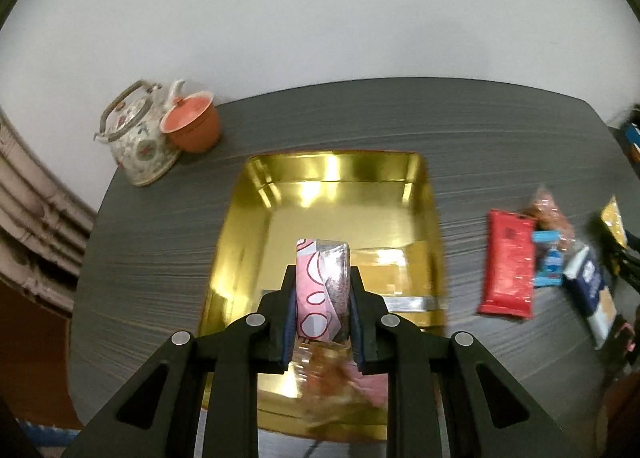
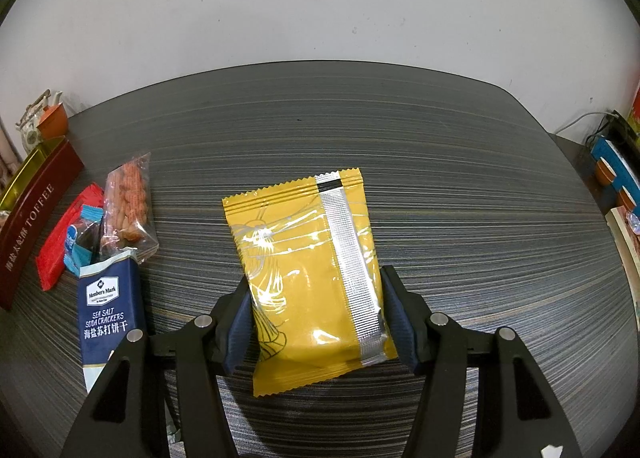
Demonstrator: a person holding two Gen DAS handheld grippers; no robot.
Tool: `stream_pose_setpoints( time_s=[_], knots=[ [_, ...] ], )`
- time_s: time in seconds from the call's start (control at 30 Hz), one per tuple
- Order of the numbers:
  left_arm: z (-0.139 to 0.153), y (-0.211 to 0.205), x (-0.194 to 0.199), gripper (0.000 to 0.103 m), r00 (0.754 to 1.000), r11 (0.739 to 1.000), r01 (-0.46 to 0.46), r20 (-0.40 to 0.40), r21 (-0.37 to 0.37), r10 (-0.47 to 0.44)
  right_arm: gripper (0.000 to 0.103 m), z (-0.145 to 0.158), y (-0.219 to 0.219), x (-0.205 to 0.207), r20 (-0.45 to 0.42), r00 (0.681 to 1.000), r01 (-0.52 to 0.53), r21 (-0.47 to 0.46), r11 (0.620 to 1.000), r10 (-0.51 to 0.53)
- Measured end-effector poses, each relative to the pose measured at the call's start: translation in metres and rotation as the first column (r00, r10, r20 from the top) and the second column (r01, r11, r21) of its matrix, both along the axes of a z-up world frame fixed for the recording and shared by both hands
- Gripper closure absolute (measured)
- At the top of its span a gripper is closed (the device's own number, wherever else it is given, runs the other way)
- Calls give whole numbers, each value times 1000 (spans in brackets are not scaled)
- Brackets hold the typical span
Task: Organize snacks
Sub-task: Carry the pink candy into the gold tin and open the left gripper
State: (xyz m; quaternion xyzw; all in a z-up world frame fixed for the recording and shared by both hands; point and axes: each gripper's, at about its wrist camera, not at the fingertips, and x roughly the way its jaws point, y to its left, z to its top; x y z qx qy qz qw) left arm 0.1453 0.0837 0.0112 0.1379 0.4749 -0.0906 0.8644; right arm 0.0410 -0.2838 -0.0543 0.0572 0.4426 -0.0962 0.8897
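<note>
Pink packet [image 1: 320,290] showing red-outlined ovals, gold tray [image 1: 340,193] gleaming inside, maroon outside, yellow pouch [image 2: 308,270] bearing a silver seam strip, navy cracker pack [image 2: 108,310] showing white lettering, grey streaked surface [image 2: 440,177], floral teapot [image 1: 140,137], orange cup [image 1: 194,125]

1. left hand-held gripper [image 1: 322,298], lower centre of frame: matte black linkage arms, triangular cut-outs, four round silver pins.
2. Its fingers [image 1: 289,318]: black, dark blue pads on the inner faces.
3. right hand-held gripper [image 2: 320,322], lower centre: same black build, silver pins, blue-padded fingers [image 2: 400,322].
</note>
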Motion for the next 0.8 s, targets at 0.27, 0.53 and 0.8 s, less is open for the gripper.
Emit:
stream_pose_setpoints(
  time_s=[0.27, 0.53, 0.8],
  knots=[
    [-32, 22, 28, 80, 998, 1000, -7, -55, 7, 7, 47, 0, 1, 0, -1, 1000, 0, -5, 1000, 0],
    [-50, 23, 50, 80, 997, 999, -15, -80, 31, 18, 47, 0, 1, 0, -2, 1000, 0, -5, 1000, 0],
    [-57, 30, 53, 80, 995, 998, -40, -90, 40, 43, 46, 0, 2, 0, -2, 1000, -1, -6, 1000, 1]
  ],
)
